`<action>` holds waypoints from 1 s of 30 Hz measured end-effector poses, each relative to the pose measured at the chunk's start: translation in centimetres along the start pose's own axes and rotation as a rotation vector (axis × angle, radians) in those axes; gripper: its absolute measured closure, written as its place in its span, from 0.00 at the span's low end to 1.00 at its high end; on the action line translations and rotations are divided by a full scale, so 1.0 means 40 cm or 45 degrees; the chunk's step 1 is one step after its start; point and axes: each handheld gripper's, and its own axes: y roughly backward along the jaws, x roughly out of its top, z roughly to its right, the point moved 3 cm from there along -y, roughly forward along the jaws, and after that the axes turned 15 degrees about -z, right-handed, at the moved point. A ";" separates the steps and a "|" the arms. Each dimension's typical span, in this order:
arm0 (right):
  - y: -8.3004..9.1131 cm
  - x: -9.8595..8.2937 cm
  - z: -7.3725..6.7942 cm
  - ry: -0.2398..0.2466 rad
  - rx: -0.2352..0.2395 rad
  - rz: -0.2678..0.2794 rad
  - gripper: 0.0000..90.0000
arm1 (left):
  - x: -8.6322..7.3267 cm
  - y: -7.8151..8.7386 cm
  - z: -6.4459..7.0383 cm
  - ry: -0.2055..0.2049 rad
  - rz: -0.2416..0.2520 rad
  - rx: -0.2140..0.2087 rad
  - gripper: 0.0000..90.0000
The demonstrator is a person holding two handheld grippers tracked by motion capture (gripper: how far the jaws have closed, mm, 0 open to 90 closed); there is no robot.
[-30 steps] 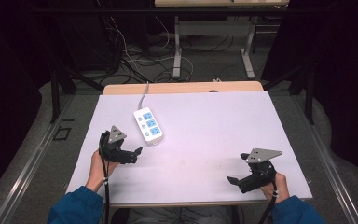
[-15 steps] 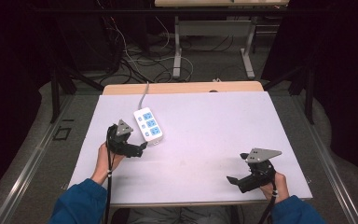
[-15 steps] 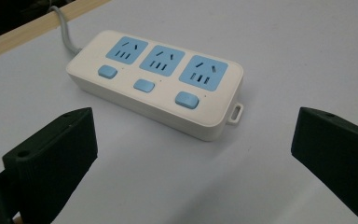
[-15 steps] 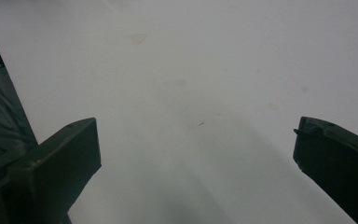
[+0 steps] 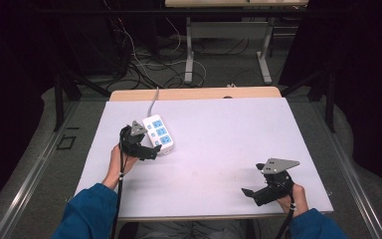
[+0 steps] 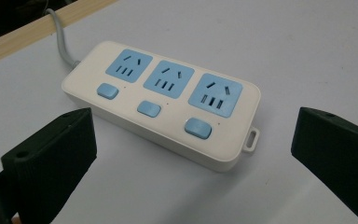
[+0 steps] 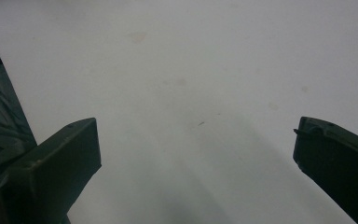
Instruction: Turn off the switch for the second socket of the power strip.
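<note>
Power strip [image 6: 161,100] sits toward the far left of my white table [image 5: 219,134], its grey cord [image 6: 60,39] running off the back edge. My left gripper [image 5: 149,149] hovers just beside it, jaws spread wide and holding nothing — no grasp made yet. My right gripper [image 5: 253,191] waits well apart, equally wide and empty.

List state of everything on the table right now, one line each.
power strip: flat on the table, sockets up, all three sockets empty, grey cord running off the far edge
left gripper: open, jaws either side of the strip's near end, not touching it
right gripper: open, holding nothing, over bare table
table: white top, faint marks
</note>
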 end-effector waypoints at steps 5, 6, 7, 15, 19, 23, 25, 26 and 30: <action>0.000 -0.001 0.000 -0.001 -0.006 0.000 0.00 | 0.013 -0.010 -0.009 0.018 -0.013 0.002 0.00; 0.000 -0.001 0.002 0.009 -0.005 0.006 0.00 | 0.016 -0.011 -0.012 0.017 -0.011 0.001 0.00; 0.000 -0.003 0.000 -0.007 -0.006 0.003 0.00 | 0.021 -0.012 -0.012 0.028 -0.006 -0.002 0.00; -0.002 0.000 -0.001 -0.008 -0.009 0.005 0.00 | 0.041 -0.017 -0.025 0.039 0.005 -0.004 0.00; -0.001 -0.001 0.000 -0.001 -0.002 0.000 0.00 | 0.051 -0.023 -0.032 0.039 0.009 -0.004 0.00; -0.002 0.000 0.003 0.020 0.000 -0.007 0.00 | 0.059 -0.024 -0.039 0.047 0.013 0.003 0.00; -0.003 0.000 0.001 0.002 0.001 0.001 0.00 | 0.064 -0.030 -0.042 0.046 0.021 0.014 0.00; -0.003 0.000 0.001 0.002 0.003 0.001 0.00 | 0.066 -0.032 -0.042 0.046 0.015 0.019 0.00; -0.002 0.000 -0.001 0.008 0.001 0.008 0.00 | 0.074 -0.048 -0.047 0.058 0.028 0.029 0.00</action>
